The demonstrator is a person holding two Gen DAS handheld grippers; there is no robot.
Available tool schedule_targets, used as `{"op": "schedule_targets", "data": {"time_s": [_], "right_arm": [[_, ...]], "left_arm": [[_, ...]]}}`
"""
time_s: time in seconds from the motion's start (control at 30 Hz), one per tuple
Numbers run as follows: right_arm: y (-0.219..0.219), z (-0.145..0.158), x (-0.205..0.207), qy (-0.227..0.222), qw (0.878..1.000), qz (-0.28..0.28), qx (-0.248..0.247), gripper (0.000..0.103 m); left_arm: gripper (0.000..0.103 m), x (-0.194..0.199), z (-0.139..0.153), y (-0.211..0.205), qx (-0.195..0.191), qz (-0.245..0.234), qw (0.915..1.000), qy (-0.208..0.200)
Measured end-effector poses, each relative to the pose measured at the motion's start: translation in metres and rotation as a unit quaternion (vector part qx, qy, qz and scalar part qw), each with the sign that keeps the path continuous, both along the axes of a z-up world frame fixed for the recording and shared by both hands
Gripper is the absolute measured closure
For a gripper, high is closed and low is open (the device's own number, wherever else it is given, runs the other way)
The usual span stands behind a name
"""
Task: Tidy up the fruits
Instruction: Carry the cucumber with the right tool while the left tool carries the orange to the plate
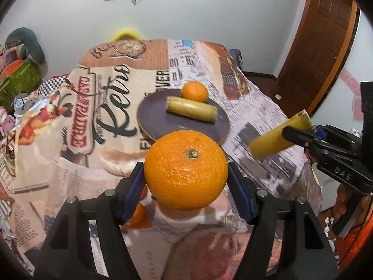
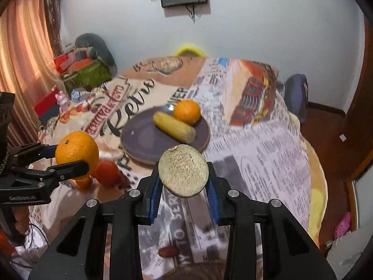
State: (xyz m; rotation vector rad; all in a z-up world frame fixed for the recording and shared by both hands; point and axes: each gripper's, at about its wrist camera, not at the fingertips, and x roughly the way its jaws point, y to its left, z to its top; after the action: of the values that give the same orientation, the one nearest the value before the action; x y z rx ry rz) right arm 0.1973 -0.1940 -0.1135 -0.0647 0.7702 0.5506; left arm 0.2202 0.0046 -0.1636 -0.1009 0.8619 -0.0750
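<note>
Both fruits are up off the tabletop (image 1: 268,107) and on their way to the plate (image 1: 153,114). The left hand-held gripper (image 1: 185,177) is clamped on an orange (image 1: 185,170), jaws about half spread around it. The right hand-held gripper (image 2: 184,182) grips a banana piece (image 2: 183,170), jaws nearly closed. The plate lies at 12 o'clock from both and already carries an orange and a banana piece toward its 1 o'clock side. The next move probably calls for lowering each fruit onto the bare 7 o'clock half, clear of the rim.

orange (image 1: 185,170) held aloft | banana pc (image 2: 183,171) held | plate (image 1: 153,114): orange+banana pc
</note>
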Motion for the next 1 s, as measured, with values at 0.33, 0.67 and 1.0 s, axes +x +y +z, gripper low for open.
{"op": "schedule_targets", "data": {"time_s": [0.33, 0.67, 1.0], "right_arm": [[0.014, 0.009, 0.015, -0.011, 1.0, 0.006, 0.019, 0.072], [0.035, 0.002, 0.041, -0.012, 1.0, 0.016, 0.004, 0.072], [0.055, -0.019, 0.073, 0.01, 0.999, 0.029, -0.012, 0.072]], "left_arm": [[0.034, 0.023, 0.008, 0.02, 0.01, 0.013, 0.9997, -0.015], [0.034, 0.062, -0.002, 0.029, 0.024, 0.01, 0.9996, -0.009], [0.034, 0.108, -0.035, 0.038, 0.029, -0.021, 0.9987, 0.036]]}}
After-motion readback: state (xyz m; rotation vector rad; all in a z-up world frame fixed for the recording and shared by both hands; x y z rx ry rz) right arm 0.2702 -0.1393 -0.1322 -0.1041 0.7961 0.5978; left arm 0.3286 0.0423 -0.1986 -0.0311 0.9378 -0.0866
